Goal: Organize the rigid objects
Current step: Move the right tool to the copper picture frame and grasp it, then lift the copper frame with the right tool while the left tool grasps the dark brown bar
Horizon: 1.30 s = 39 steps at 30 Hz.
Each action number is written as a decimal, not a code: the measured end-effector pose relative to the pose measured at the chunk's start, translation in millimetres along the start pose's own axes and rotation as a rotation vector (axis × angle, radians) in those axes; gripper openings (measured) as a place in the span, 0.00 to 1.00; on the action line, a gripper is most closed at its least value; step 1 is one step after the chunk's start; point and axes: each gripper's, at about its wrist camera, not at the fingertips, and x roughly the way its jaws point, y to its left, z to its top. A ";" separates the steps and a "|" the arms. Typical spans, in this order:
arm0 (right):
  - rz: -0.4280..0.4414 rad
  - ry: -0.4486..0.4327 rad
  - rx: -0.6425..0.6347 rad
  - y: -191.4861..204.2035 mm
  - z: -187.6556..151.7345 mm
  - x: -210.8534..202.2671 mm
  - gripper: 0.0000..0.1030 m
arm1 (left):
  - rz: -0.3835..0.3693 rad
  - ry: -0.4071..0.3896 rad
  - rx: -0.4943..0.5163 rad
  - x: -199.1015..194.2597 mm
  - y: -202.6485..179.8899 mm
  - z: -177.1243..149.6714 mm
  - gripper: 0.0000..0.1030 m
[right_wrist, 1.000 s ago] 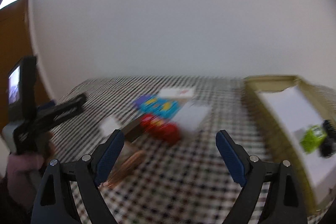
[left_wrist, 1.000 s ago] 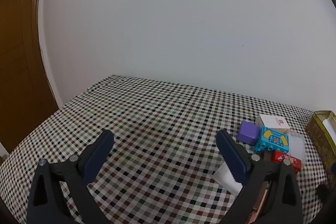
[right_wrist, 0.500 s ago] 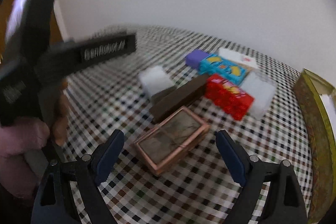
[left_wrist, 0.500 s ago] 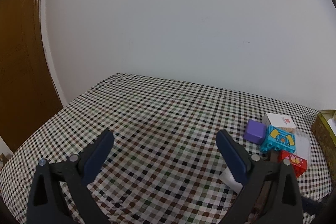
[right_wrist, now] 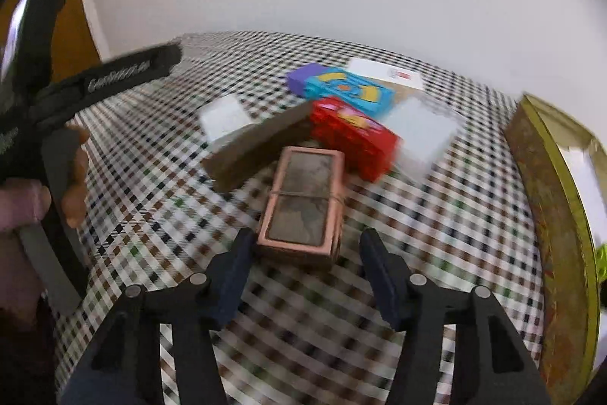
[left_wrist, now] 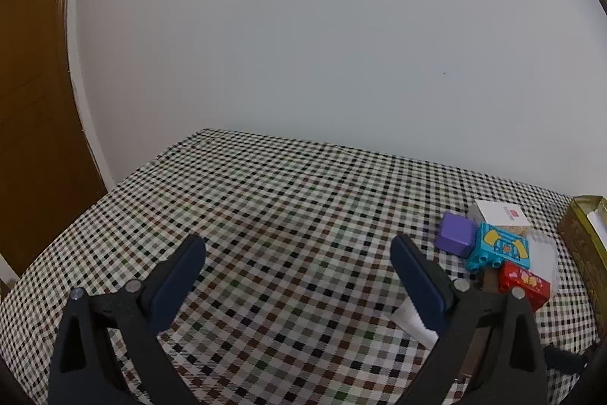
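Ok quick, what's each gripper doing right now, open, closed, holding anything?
Left gripper: open, holding nothing, above the checked tablecloth.
Right gripper: open, holding nothing, its fingers at the near end of the copper-framed box.

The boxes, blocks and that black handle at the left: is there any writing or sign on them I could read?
Black handle: pale lettering, too blurred to read.
White box: a small red square mark, its print too small to read.
Blue block: yellow and orange shapes, no words.
Red block: yellow and pink picture, no legible words.
Copper case: no writing visible.
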 end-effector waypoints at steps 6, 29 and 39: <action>0.061 -0.039 0.128 -28.7 4.3 -6.0 0.59 | -0.035 0.000 0.034 -2.3 -10.4 0.2 0.96; -0.117 -0.157 0.112 -50.8 1.3 -32.8 0.48 | -0.514 0.043 0.355 -21.7 -78.9 -16.9 0.73; -0.092 -0.194 0.196 -59.2 -4.2 -44.0 0.48 | -0.691 0.164 0.374 -19.6 -94.6 -25.8 0.38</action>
